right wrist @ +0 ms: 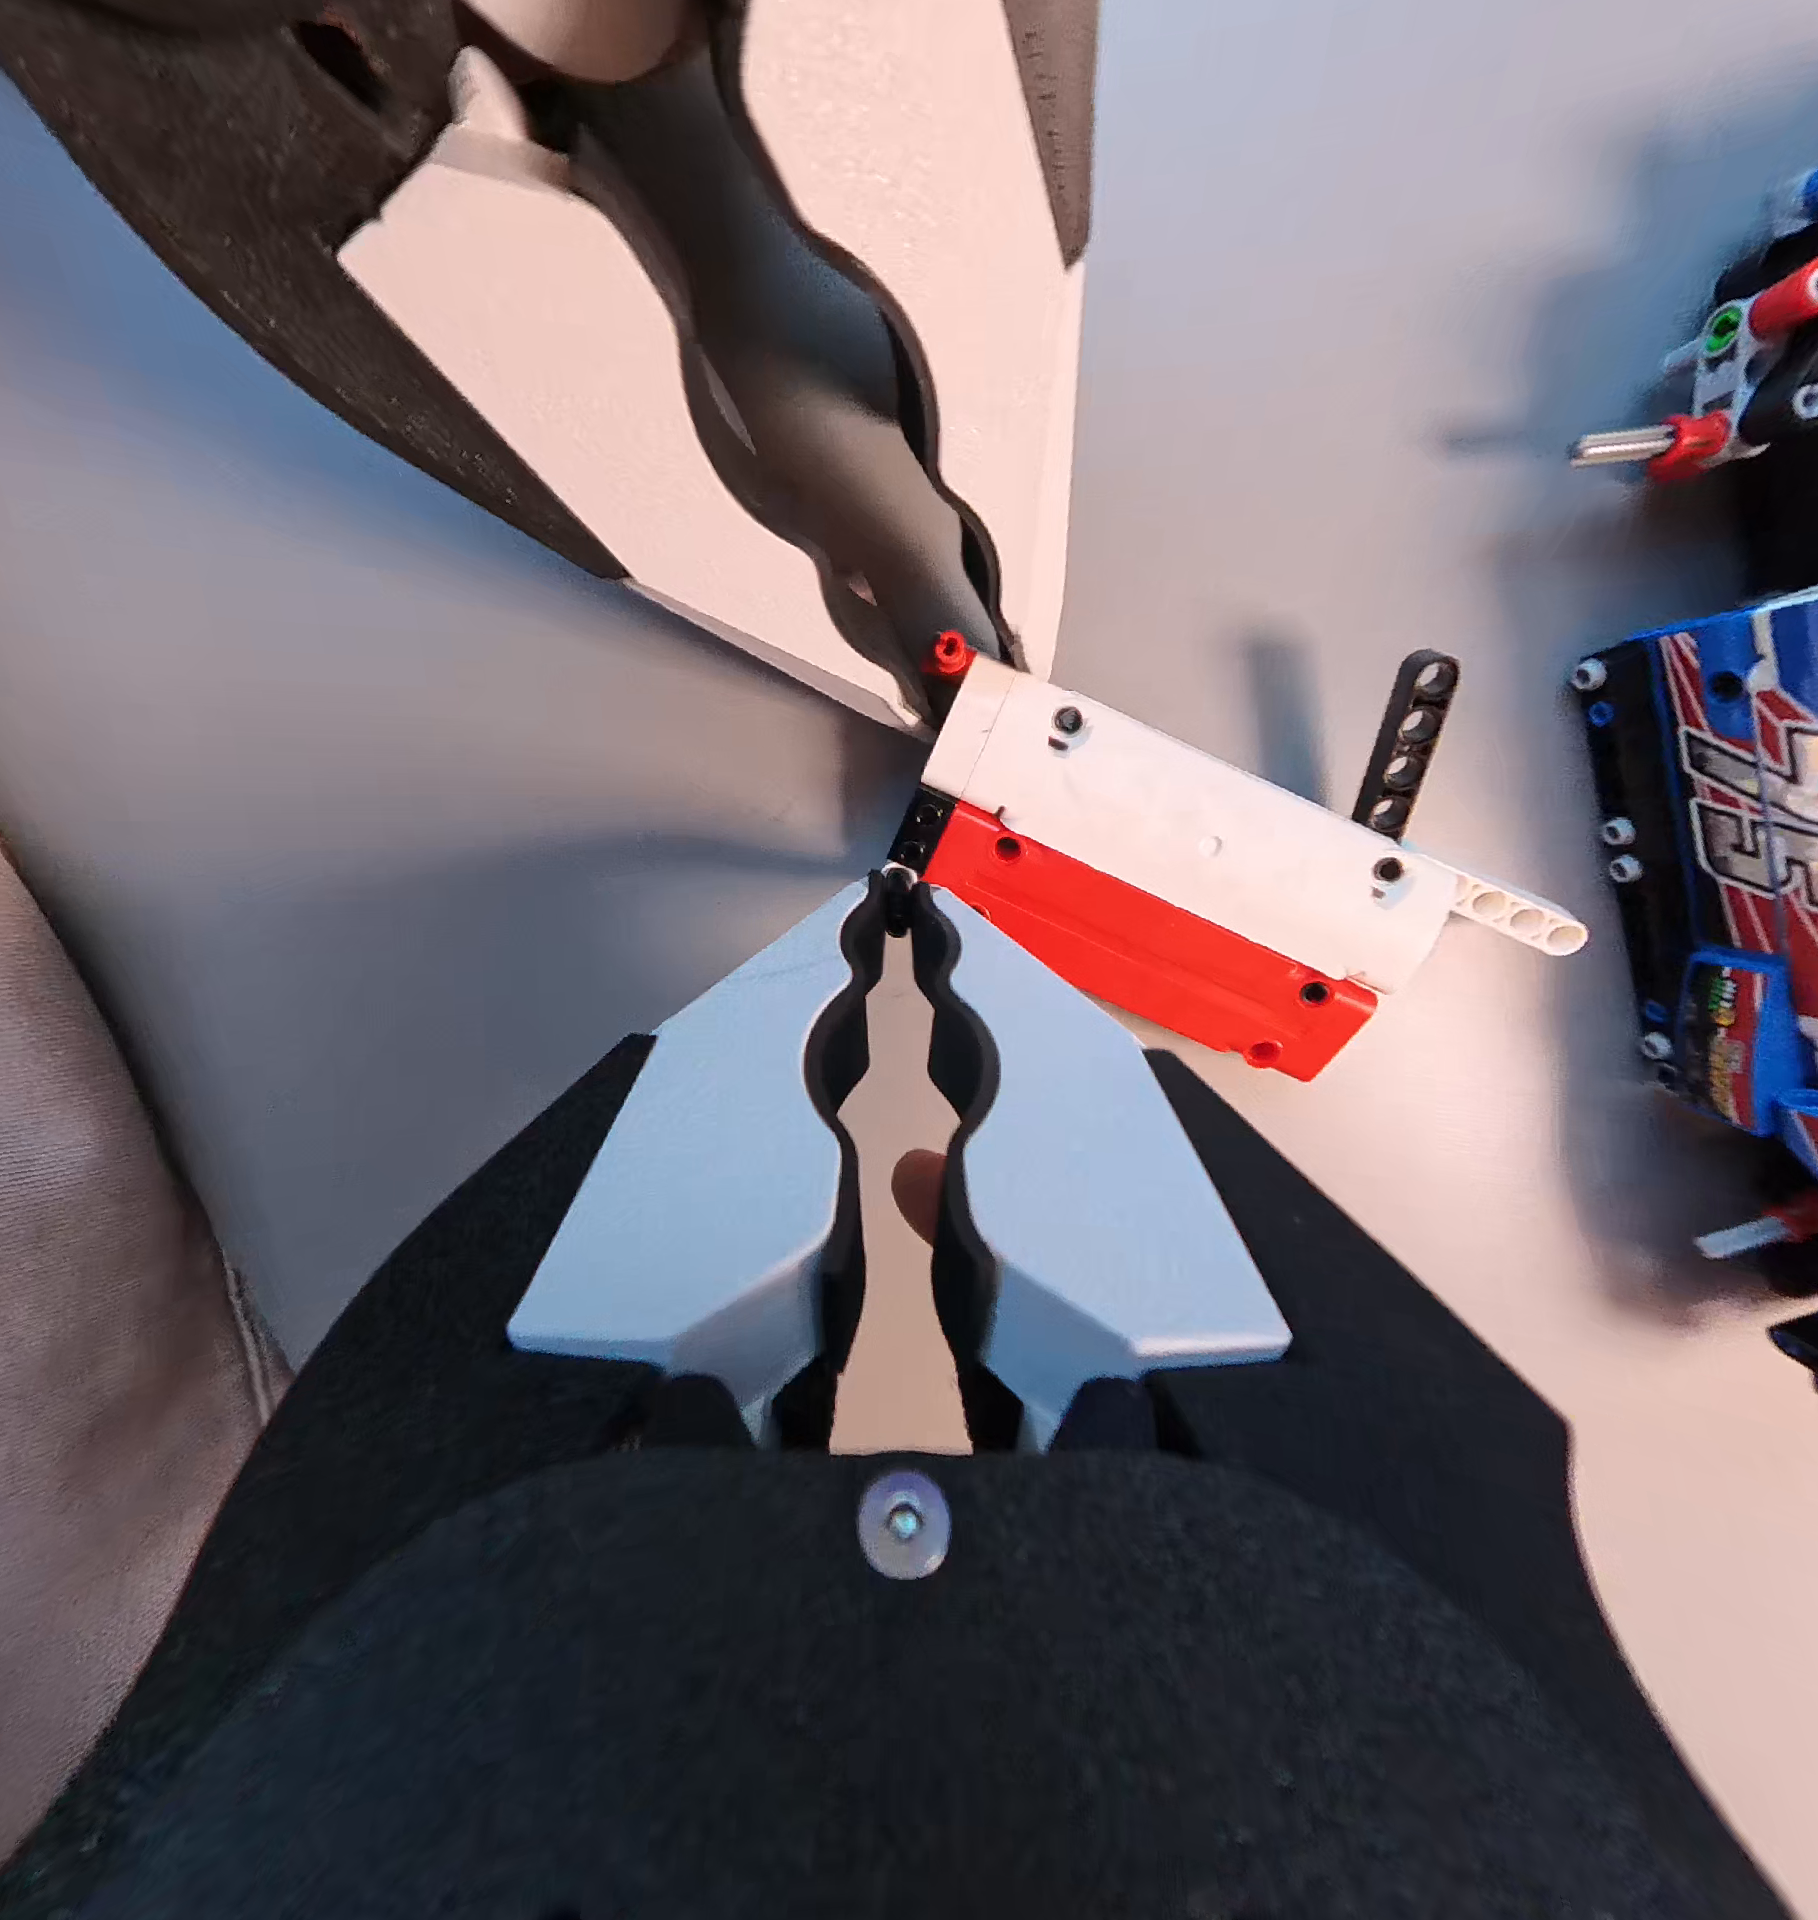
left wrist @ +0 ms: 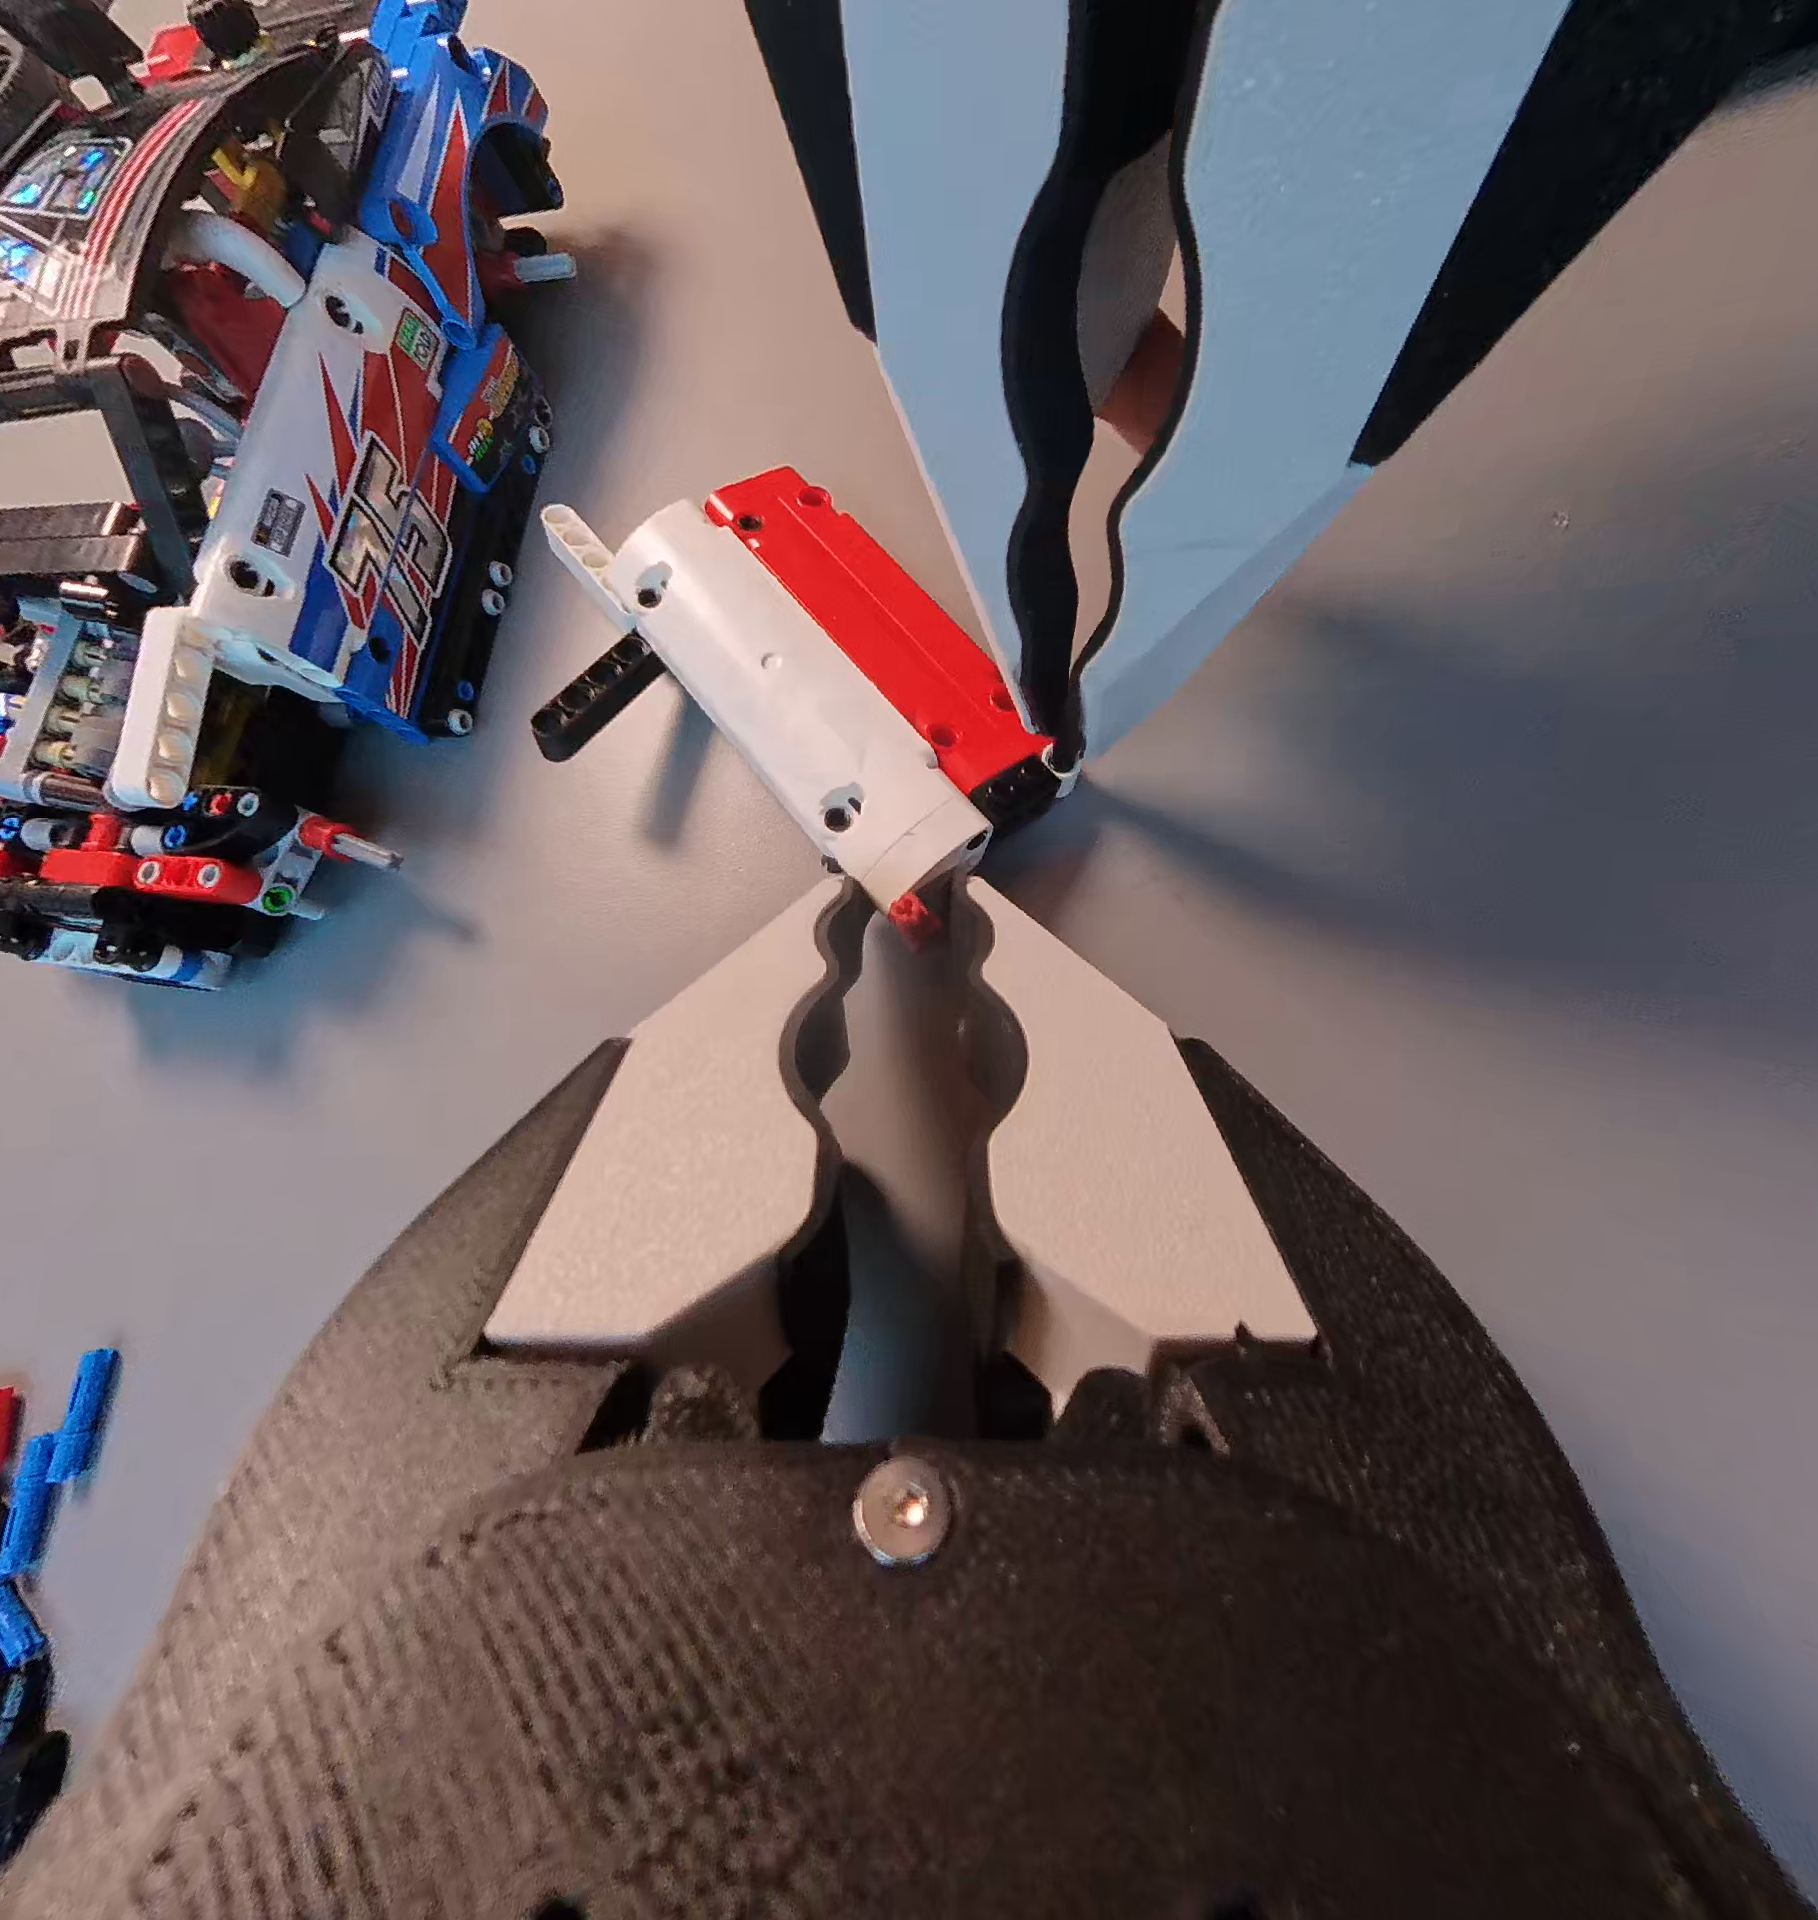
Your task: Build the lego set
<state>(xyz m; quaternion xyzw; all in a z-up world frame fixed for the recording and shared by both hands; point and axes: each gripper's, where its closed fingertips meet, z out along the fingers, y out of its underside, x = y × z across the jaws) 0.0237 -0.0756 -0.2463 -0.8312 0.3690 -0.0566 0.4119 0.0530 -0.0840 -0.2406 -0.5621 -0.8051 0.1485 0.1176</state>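
Observation:
A sub-assembly of a white panel [left wrist: 780, 665] and a red panel [left wrist: 874, 613] is held above the grey table. My left gripper [left wrist: 910, 899] is shut on its near end, where a small red connector [left wrist: 915, 916] sticks out. My right gripper [right wrist: 897, 894] is shut on a small black pin [right wrist: 897, 914], pressed against the black beam end [right wrist: 920, 826] beside the red panel [right wrist: 1144, 935]. In the right wrist view the left gripper [right wrist: 962, 681] comes in from the upper left. In the left wrist view the right gripper [left wrist: 1052, 750] comes in from the top.
The blue, white and red race car model [left wrist: 344, 499] lies on the table at the left; it also shows in the right wrist view [right wrist: 1736, 831]. Loose blue and red pieces [left wrist: 32, 1496] lie at the lower left. A black beam [left wrist: 593, 696] and white beam [left wrist: 578, 540] stick out of the sub-assembly. Less than 4 cm separates the two grippers' tips.

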